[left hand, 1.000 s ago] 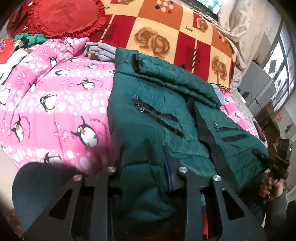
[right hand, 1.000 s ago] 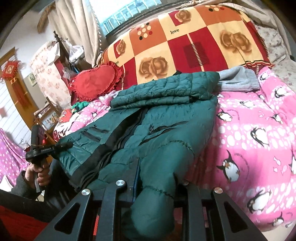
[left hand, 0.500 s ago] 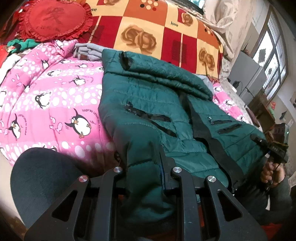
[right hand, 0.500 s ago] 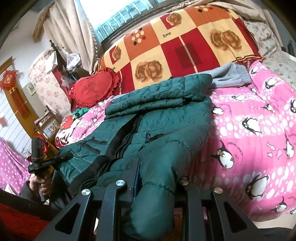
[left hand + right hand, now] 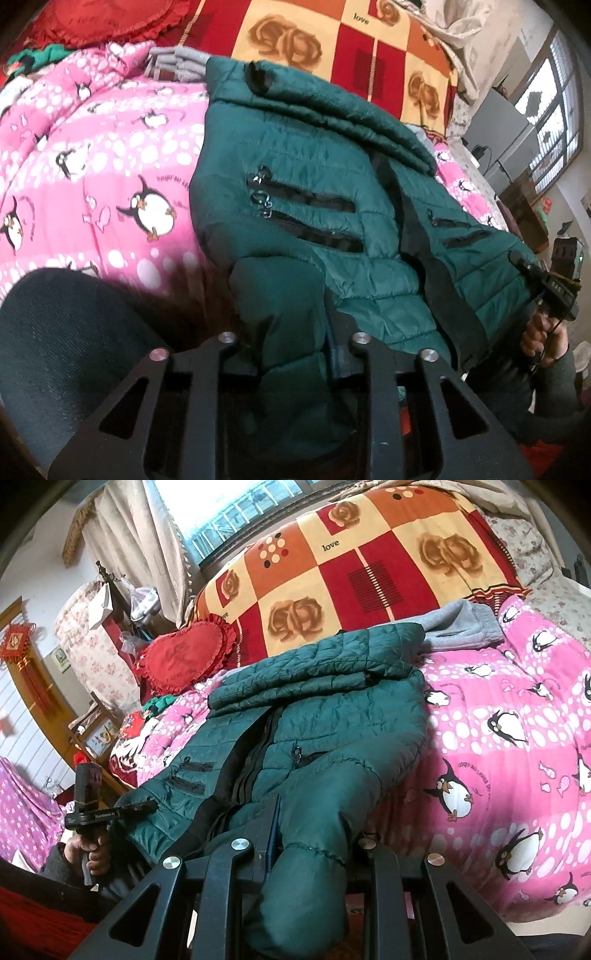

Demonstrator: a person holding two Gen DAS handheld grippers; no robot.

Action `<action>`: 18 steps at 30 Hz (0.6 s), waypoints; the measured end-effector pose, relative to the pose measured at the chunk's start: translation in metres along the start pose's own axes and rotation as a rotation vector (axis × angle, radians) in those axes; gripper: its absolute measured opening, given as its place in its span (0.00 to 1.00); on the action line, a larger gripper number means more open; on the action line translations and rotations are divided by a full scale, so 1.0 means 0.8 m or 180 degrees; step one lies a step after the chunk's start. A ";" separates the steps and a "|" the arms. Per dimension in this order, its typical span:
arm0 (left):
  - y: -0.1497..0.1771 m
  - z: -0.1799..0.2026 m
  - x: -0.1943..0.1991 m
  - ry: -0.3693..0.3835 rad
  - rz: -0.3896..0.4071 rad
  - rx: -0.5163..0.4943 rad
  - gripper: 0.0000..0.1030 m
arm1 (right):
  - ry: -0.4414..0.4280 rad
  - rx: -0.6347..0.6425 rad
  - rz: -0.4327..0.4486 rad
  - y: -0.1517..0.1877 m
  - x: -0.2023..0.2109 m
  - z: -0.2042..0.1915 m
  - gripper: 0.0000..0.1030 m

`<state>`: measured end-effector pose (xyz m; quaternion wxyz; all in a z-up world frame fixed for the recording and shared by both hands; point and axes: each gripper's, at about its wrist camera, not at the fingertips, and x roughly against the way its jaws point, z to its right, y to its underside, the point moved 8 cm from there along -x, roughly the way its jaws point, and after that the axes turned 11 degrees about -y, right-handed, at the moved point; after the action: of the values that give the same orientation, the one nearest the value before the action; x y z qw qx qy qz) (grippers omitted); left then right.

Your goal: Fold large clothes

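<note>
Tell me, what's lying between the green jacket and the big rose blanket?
Folded grey clothing lies between the green jacket and the rose blanket, clearest in the right wrist view.

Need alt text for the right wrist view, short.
The right gripper clamps the hem of a green puffer jacket spread on a pink penguin blanket. The left gripper holds the jacket's other corner.

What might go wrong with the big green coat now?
1. Each tool, left and right, pinches only a puffy corner of the green coat's hem. The slick fabric could slip out when lifted.
2. The folded top part lies loose, so a hard pull might undo it.
3. The coat lies against the gray clothes, so dragging it could mess them up.
</note>
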<state>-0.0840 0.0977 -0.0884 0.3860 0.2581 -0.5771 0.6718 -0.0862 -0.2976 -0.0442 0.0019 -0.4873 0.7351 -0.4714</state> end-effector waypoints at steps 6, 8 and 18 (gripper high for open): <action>-0.030 -0.011 0.032 0.0028 0.0465 0.0207 0.15 | 0.0185 0.0056 0.0241 -0.015 0.012 0.002 0.21; -0.042 -0.018 0.044 0.0025 0.0660 0.0323 0.15 | 0.0277 0.0087 0.0313 -0.021 0.015 0.003 0.20; -0.110 -0.010 0.062 -0.0108 0.1078 0.0390 0.15 | 0.0374 0.0186 0.0419 -0.063 0.006 0.008 0.20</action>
<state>-0.0396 0.1194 -0.0002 0.2411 0.1914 -0.5767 0.7567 -0.0496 -0.3090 -0.0103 0.0039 -0.4091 0.7503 -0.5193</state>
